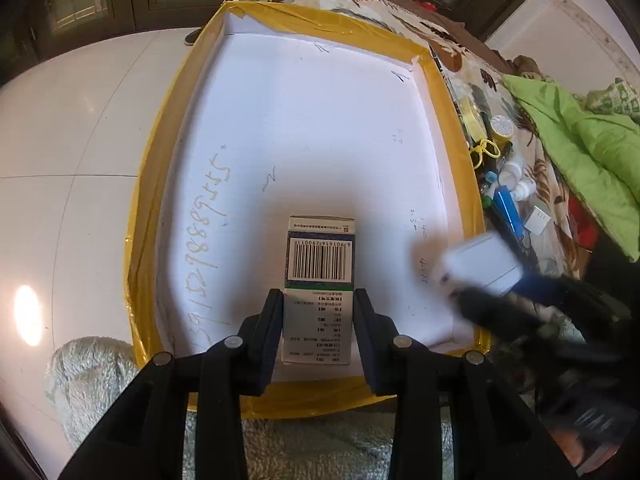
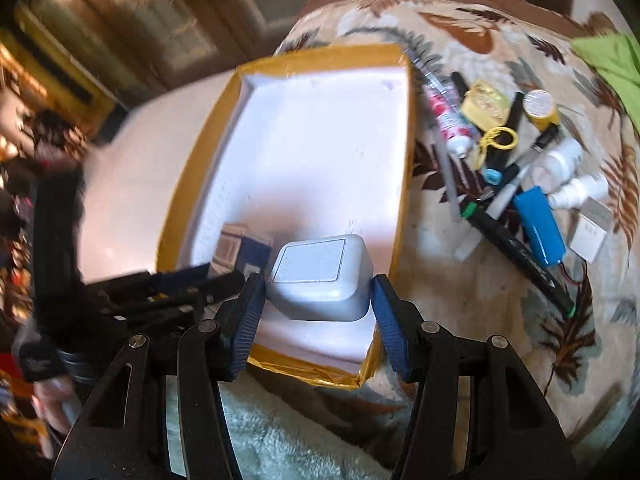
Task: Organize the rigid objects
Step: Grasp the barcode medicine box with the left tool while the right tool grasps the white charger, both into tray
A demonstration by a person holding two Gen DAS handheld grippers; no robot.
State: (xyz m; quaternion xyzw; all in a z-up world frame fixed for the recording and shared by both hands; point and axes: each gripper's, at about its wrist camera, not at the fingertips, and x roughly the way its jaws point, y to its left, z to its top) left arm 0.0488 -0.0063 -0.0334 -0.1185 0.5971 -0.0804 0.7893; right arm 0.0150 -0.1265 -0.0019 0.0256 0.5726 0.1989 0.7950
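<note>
**Both grippers loaded over the tray**

Left gripper [image 1: 318,304]: jaws clamped on a medicine carton [image 1: 320,276], barcode face up, carton sticking forward past the fingertips over the near end of the yellow-taped white tray [image 1: 448,128]. Contact with the tray floor: can't tell.

Right gripper [image 2: 318,288]: blue pads [image 2: 250,320] pinching a white rounded-square case [image 2: 320,276], held above the tray's near right corner. In the left wrist view it's motion-blurred, just right of the carton.

Farther right of the tray, on the leaf-print cloth [image 2: 460,32]: clutter pile with a blue box [image 2: 538,226], black marker [image 2: 516,246], yellow tape roll [image 2: 540,110], white bottles [image 2: 564,156], floral tube [image 2: 448,120].
</note>
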